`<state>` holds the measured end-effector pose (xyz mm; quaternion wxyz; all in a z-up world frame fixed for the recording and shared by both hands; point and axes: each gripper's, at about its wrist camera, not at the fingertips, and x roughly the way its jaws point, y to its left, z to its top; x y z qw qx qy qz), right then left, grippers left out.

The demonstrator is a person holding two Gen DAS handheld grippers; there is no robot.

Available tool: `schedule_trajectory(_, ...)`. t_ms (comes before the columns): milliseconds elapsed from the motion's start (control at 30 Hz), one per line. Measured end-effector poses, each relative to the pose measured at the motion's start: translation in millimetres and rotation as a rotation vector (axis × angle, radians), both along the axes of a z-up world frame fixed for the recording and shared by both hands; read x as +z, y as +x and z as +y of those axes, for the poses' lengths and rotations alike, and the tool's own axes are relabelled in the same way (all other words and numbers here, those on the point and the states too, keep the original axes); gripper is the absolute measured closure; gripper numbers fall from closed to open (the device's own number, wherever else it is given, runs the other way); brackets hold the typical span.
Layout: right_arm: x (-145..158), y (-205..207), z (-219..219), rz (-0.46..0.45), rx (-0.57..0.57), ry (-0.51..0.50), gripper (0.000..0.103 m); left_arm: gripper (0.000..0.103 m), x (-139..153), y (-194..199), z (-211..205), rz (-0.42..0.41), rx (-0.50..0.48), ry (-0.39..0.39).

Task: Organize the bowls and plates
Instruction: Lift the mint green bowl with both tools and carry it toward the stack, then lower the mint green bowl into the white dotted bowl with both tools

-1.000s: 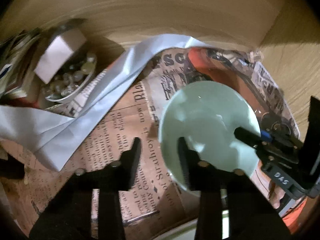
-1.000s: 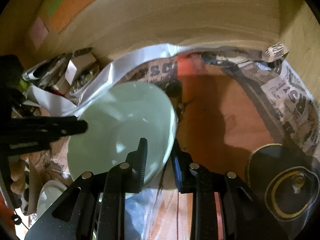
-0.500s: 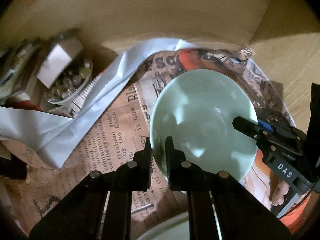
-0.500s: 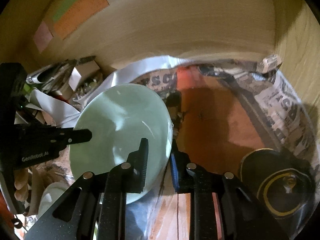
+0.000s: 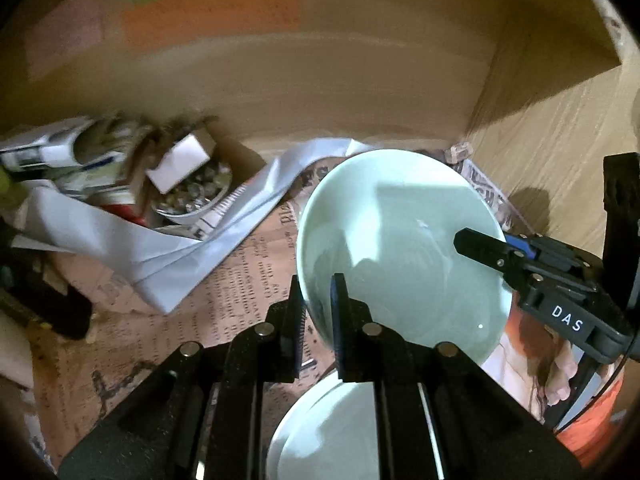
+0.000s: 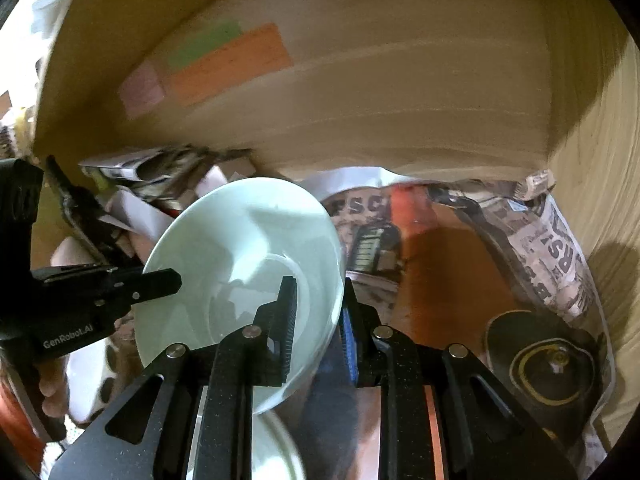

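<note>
Crinkled newsprint (image 5: 240, 280) under glossy round bowl (image 5: 400, 248)

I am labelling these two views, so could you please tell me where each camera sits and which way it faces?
Left wrist: sits on the left tool, looking forward and down into a wooden cabinet; its own fingers pinch the near-left rim of the green bowl, with the right tool opposite.
Right wrist: sits on the right tool, facing the same cabinet; its fingers straddle the bowl's right rim.
Shared: the bowl, both tools, newspaper.

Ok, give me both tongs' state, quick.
Left tongs: closed on the pale green bowl's rim.
Right tongs: closed on the same bowl's opposite rim.
</note>
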<state>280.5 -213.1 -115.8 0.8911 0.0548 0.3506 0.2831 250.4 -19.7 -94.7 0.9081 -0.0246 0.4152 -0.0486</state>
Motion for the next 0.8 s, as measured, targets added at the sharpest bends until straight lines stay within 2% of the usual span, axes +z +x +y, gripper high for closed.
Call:
schedule_trajectory(200, 13, -25, 17, -0.041, 0.035, 0.005, 0.084, 0.092, 13, -39, 15, -0.071, 0.023, 0.0)
schedule_trajectory(433, 21, -53, 41, -0.077, 0.078, 0.001, 0.084, 0.092, 14, -77, 38, -0.124, 0.061, -0.017)
schedule_trajectory(800, 16, -83, 81, -0.075, 0.143, 0.008, 0.084, 0.092, 9, -123, 78, -0.148, 0.126, -0.063)
